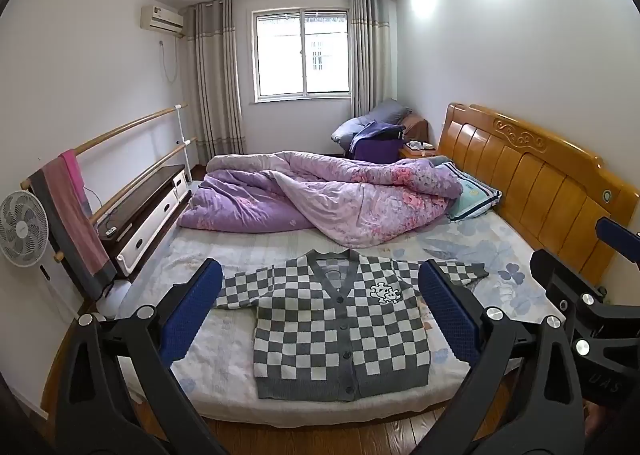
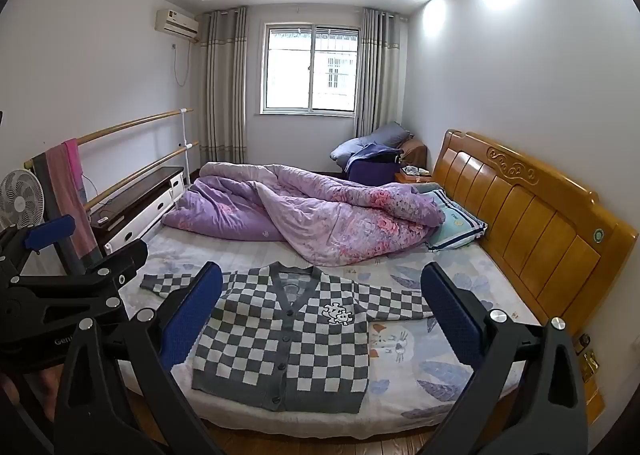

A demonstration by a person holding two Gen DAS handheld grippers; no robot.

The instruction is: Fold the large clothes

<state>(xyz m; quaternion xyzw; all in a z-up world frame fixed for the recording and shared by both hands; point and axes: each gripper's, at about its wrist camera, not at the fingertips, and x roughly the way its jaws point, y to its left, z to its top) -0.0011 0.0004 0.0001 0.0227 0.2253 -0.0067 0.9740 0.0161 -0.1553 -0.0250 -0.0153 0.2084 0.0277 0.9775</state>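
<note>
A grey-and-white checkered cardigan lies flat and buttoned on the bed's near part, sleeves spread to both sides, a white patch on the chest. It also shows in the right wrist view. My left gripper is open and empty, held above the bed's near edge in front of the cardigan. My right gripper is open and empty too, beside the left one. Each gripper shows at the edge of the other's view: the right gripper and the left gripper.
A crumpled purple quilt covers the far half of the bed. A pillow lies by the wooden headboard on the right. A towel rail, a fan and a low cabinet stand left.
</note>
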